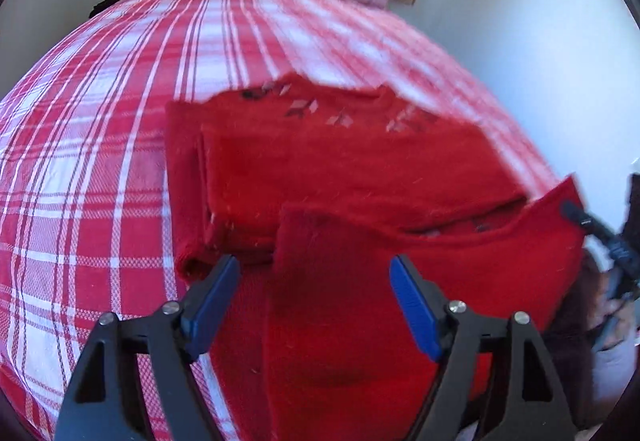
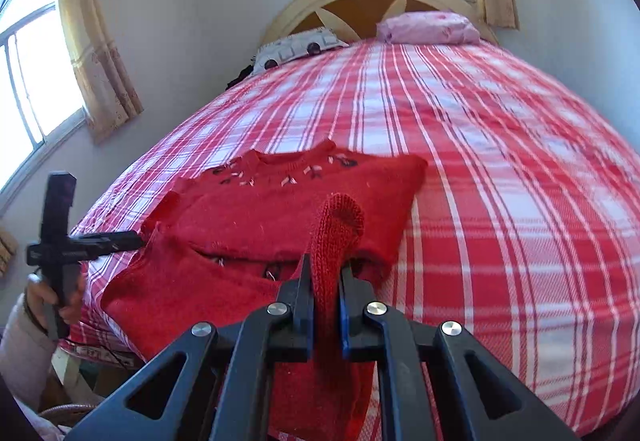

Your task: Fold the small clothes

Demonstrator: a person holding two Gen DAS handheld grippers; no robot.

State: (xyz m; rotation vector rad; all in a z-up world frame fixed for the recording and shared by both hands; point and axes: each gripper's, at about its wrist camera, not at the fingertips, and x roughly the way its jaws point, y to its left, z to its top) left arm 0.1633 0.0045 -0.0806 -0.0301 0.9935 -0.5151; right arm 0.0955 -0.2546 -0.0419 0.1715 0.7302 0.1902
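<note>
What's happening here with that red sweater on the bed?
A person is folding a red sweater on a bed with a red and white checked cover, using a hand-held gripper in each hand. The right gripper is shut on a bunched bit of the knit and holds it raised. The left gripper is open over the near part of the sweater. The fold is only partly made.

Red sweater (image 2: 288, 201) on plaid bed (image 2: 500, 169)

A red knitted sweater (image 2: 280, 209) with small embroidered marks below the neckline is spread partly folded on the bed; a ribbed cuff (image 2: 340, 229) is raised above it.
</note>
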